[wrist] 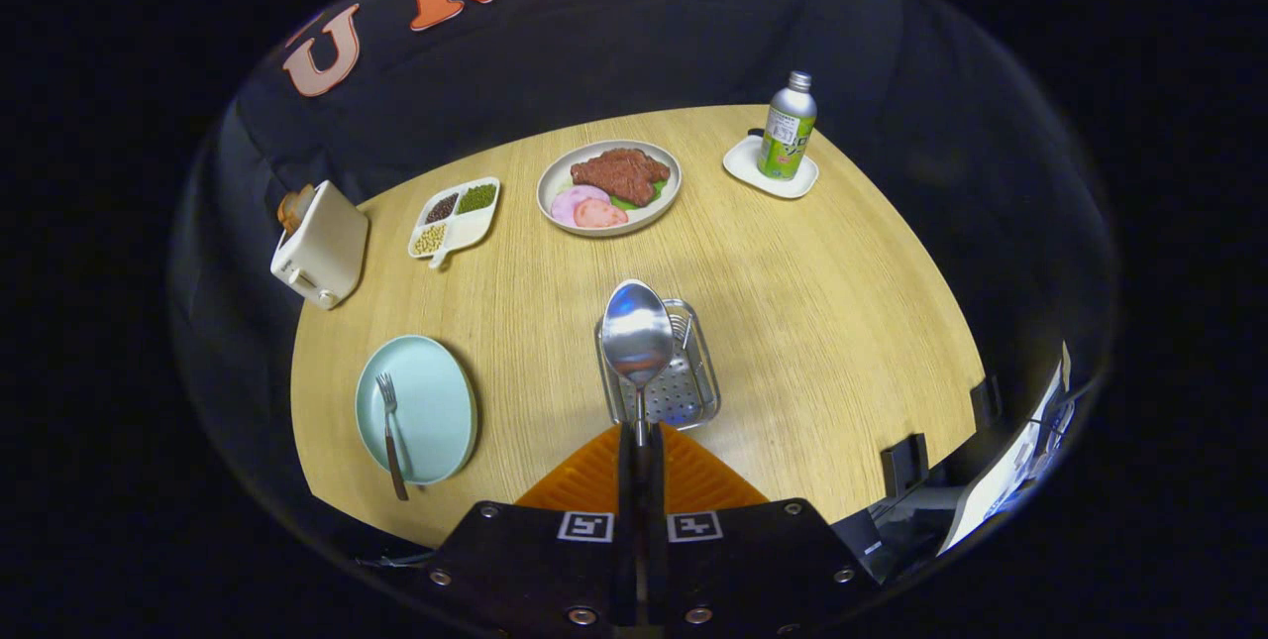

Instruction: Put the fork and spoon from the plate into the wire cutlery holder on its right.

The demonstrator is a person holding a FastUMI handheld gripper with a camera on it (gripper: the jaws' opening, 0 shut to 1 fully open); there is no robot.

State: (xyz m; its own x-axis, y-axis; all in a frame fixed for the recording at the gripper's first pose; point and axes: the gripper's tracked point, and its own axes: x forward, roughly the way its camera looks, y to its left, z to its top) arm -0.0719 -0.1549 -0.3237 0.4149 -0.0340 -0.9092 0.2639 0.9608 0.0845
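Spoon (637,334) pinched by its handle in the gripper (640,436), fingers (693,476) pressed together on it with almost no gap. Bowl of the spoon tipped up and forward, hanging over the holder (684,391), its hollow face turned toward the camera. Handle running straight back into the slit between the fingers. Gripper angled down at the table (822,302) from above, pointing across it toward the far wall.

Holder sitting on the table just ahead of the fingers, directly under the spoon, a perforated metal bottom and wire sides showing around the spoon's bowl. Whether spoon and holder touch, not clear from this angle.

Fork (390,431) lying on the plate (436,411), tines toward the far side, handle end sticking past the plate's near rim. Plate to the left of the holder, well apart from it, near the table's front edge.

Farther off: dish of meat (609,187) beyond the holder, divided tray (455,217) of beans to its left, toaster (319,243) at the left edge of the table, bottle (788,127) standing on a small saucer (745,165) at the far right.
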